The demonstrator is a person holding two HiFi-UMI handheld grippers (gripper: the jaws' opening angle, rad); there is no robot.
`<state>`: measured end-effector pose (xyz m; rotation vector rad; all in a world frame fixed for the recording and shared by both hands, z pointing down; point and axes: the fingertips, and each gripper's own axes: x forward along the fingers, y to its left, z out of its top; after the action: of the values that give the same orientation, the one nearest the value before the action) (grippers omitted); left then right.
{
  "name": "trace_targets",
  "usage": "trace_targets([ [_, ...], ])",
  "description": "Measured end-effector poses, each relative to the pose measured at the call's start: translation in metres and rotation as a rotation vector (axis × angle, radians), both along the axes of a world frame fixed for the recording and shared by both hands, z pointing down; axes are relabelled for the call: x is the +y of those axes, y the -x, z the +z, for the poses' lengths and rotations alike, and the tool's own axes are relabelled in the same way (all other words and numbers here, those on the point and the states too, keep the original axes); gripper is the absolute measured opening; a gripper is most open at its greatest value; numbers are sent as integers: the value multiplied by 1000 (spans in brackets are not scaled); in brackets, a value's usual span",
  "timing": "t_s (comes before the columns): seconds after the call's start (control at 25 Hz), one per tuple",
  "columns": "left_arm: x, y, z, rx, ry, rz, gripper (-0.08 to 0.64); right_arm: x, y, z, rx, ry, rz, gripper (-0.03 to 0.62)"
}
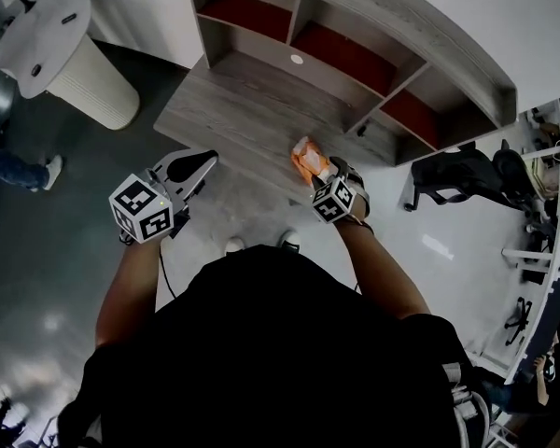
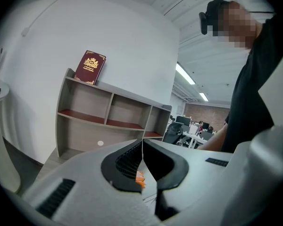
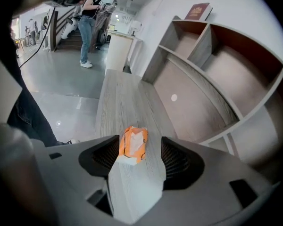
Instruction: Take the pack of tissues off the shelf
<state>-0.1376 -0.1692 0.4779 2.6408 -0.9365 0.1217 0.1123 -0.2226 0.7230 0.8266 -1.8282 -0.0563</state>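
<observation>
An orange and white pack of tissues lies on the shelf unit's low grey wooden ledge, near its front edge. My right gripper is open around it. In the right gripper view the pack sits between the two black pads of the right gripper, close to the left pad and resting on the wood. My left gripper hangs to the left, off the ledge's front, shut with nothing in it. In the left gripper view the left gripper has its jaws pressed together, and a sliver of orange shows below them.
The grey shelf unit has red-floored compartments behind the ledge. A dark red book leans on its top. A white round pedestal stands at the left. An office chair and desks are at the right. A person stands far off.
</observation>
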Motion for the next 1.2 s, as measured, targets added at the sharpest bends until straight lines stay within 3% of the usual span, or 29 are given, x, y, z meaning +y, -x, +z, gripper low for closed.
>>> trace_targets([
  [0.52,10,-51,-16,2,-66,141,18,41,-23,-97,-100,-166,87,270],
  [0.56,11,-56,-16,3,-67,156,18,43,-26,-107,-111,-189,95,229],
  [0.6,12,-62,-15,4,-67,172,18,46,-28,-117,-120,-207,105,83],
  [0.64,12,-68,-16,5,-68,186,18,50,-31,-126,-130,-217,115,16],
  [0.88,11,-99,-21,14,-85,248,20,61,-52,-155,-185,-226,169,8],
  [1.04,16,-112,-33,41,-88,289,18,67,-56,-178,-229,-277,141,8],
  [1.2,15,-116,-51,6,-196,260,18,69,-62,-221,-298,-360,161,8],
])
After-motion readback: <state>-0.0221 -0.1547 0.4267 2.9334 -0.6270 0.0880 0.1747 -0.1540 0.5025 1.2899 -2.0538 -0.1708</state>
